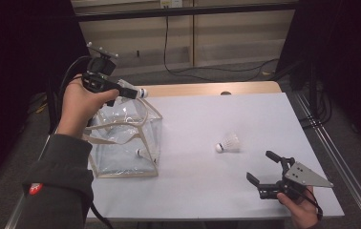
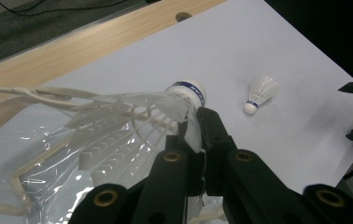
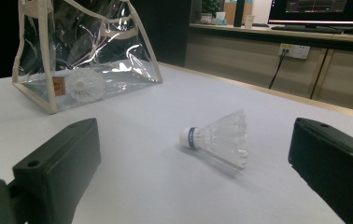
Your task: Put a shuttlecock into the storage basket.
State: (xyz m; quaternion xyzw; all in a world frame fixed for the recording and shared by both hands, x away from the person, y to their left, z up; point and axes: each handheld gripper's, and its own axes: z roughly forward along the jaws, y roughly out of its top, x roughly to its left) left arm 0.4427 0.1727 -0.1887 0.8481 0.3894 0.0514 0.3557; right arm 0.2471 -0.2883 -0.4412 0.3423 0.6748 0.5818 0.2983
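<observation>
Shuttlecocks number three. One [image 1: 132, 90] is pinched by its feather skirt in the left gripper [image 1: 121, 90], upper left of the high view, just above the clear bag [image 1: 147, 143]. A second [image 1: 143, 152] lies inside that one bag. The third [image 1: 229, 142] rests on the white table [image 1: 197, 186], centre right, ahead of the right gripper [image 1: 260, 168], whose jaws gape wide. Best to lower the held one well inside the bag's mouth before letting go.
</observation>
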